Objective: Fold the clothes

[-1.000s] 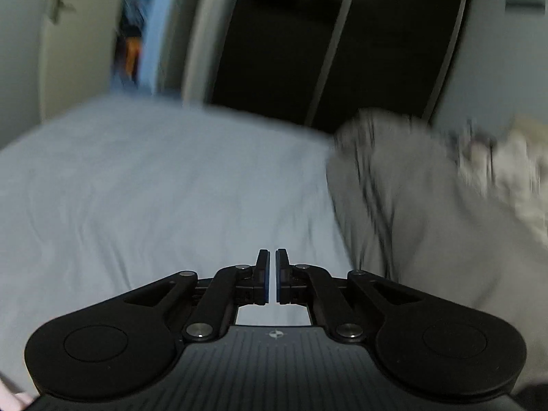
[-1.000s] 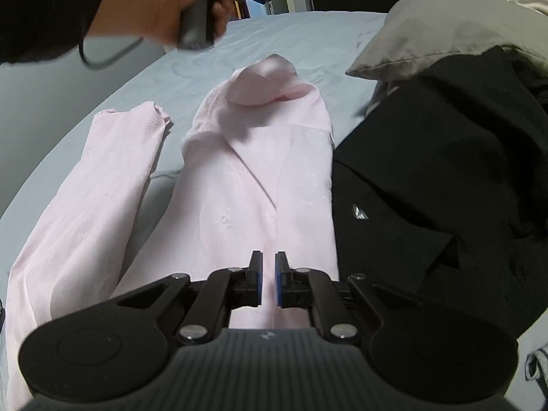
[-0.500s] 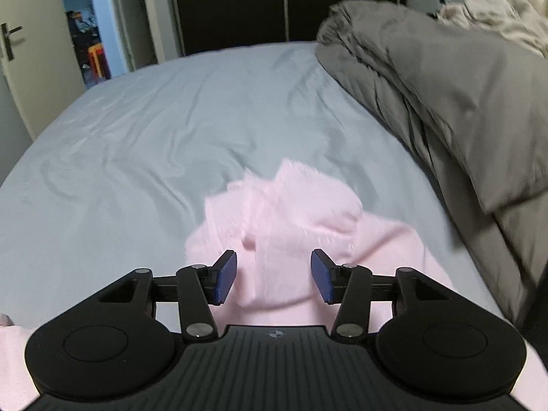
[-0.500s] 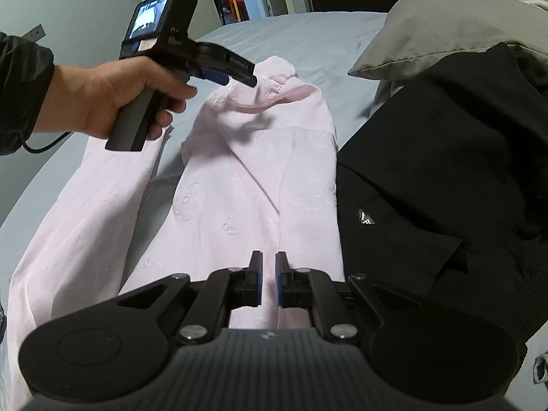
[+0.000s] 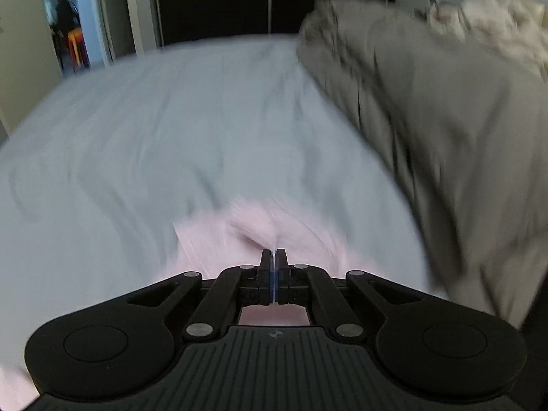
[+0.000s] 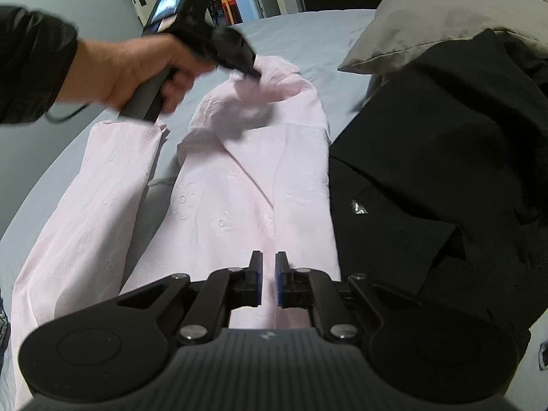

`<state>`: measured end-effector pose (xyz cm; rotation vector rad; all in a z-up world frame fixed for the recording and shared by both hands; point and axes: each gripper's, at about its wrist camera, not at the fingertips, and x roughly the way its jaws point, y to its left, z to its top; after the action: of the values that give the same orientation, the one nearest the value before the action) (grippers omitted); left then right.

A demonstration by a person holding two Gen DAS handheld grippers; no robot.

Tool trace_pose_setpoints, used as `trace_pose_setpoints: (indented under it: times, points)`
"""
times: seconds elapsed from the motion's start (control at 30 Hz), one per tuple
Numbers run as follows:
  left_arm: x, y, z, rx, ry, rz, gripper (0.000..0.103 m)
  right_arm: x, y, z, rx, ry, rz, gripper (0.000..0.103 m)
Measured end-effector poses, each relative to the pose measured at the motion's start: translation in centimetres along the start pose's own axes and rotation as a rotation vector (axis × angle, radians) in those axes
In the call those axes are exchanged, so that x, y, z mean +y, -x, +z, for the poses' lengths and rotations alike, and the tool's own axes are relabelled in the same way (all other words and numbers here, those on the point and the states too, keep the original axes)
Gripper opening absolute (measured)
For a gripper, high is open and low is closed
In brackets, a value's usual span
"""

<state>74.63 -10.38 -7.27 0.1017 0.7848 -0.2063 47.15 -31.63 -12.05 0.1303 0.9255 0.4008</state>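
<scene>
A pale pink shirt (image 6: pixel 239 185) lies flat on the grey-blue bed sheet (image 6: pixel 308 30), collar at the far end, one sleeve (image 6: pixel 85 205) spread to the left. My left gripper (image 5: pixel 274 257) is shut on the shirt's collar (image 5: pixel 267 229); in the right wrist view it (image 6: pixel 255 73) pinches the collar (image 6: pixel 274 85) and lifts it a little. My right gripper (image 6: pixel 269 267) hovers over the shirt's lower part, jaws nearly closed with a narrow gap, holding nothing.
A black garment (image 6: pixel 428 171) lies right of the shirt, touching its edge. A grey duvet (image 5: pixel 445 120) and pillow (image 6: pixel 428 27) are heaped at the right. A doorway (image 5: pixel 68 44) and dark wardrobe (image 5: pixel 274 0) stand beyond the bed.
My left gripper came down to the collar, opened, then shut on it and raised it slightly. My right gripper stayed in place.
</scene>
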Motion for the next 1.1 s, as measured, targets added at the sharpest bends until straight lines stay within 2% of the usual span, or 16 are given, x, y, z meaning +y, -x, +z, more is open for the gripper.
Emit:
trace_pose_setpoints:
  times: [0.07,0.13,0.23,0.3,0.33,0.4,0.43,0.47,0.53,0.63,0.7,0.73,0.77,0.9,1.0,1.1]
  points:
    - [-0.2,-0.1,2.3,-0.045,0.022,0.005,0.0,-0.2,0.3,-0.2,-0.006,-0.006,0.002,0.009]
    - [-0.8,-0.9,4.0,-0.039,0.007,0.02,0.0,-0.4,0.4,-0.4,-0.01,-0.012,0.003,0.009]
    - [-2.2,-1.7,5.0,-0.04,-0.071,0.116,0.0,-0.8,0.6,-0.8,-0.014,-0.032,-0.001,0.009]
    - [-2.4,-0.4,5.3,-0.14,-0.043,0.148,0.0,-1.1,0.7,-1.1,-0.015,-0.05,-0.003,0.01]
    - [-2.1,0.7,5.4,-0.209,-0.004,0.122,0.001,-1.2,0.8,-1.3,-0.015,-0.057,-0.002,0.01]
    - [-0.9,2.8,5.4,-0.347,0.093,0.009,0.023,-1.3,0.8,-1.7,-0.011,-0.062,0.0,0.01]
    - [-0.4,3.3,5.2,-0.365,0.129,-0.015,0.05,-1.3,0.8,-1.8,-0.008,-0.06,0.0,0.01]
    - [0.0,3.8,4.8,-0.359,0.157,0.001,0.056,-1.3,0.7,-1.9,-0.005,-0.057,-0.002,0.01]
    - [0.6,4.7,2.8,-0.319,0.208,0.056,0.055,-1.5,0.6,-1.6,-0.009,-0.061,-0.009,0.01]
    - [1.1,6.7,-3.4,-0.199,0.295,0.067,0.054,-1.8,0.6,-0.6,-0.024,-0.07,-0.021,0.011]
    - [0.7,8.7,-8.2,-0.118,0.308,0.057,0.054,-2.0,0.7,0.1,-0.036,-0.067,-0.032,0.029]
    - [0.4,9.7,-10.5,-0.081,0.302,0.045,0.054,-2.1,0.7,0.5,-0.046,-0.065,-0.038,0.045]
    - [0.1,10.8,-12.8,-0.049,0.302,0.029,0.054,-2.1,0.7,0.9,-0.053,-0.06,-0.042,0.048]
    - [-1.7,13.7,-19.5,0.057,0.321,-0.068,0.054,-2.0,-0.4,2.0,-0.031,-0.025,-0.054,0.047]
    - [-2.4,14.9,-22.4,0.097,0.336,-0.079,0.054,-2.0,-1.8,2.7,0.007,-0.011,-0.052,0.046]
    - [-2.0,14.7,-23.8,0.129,0.412,-0.108,0.054,-1.9,-3.2,3.1,0.053,-0.014,-0.026,0.041]
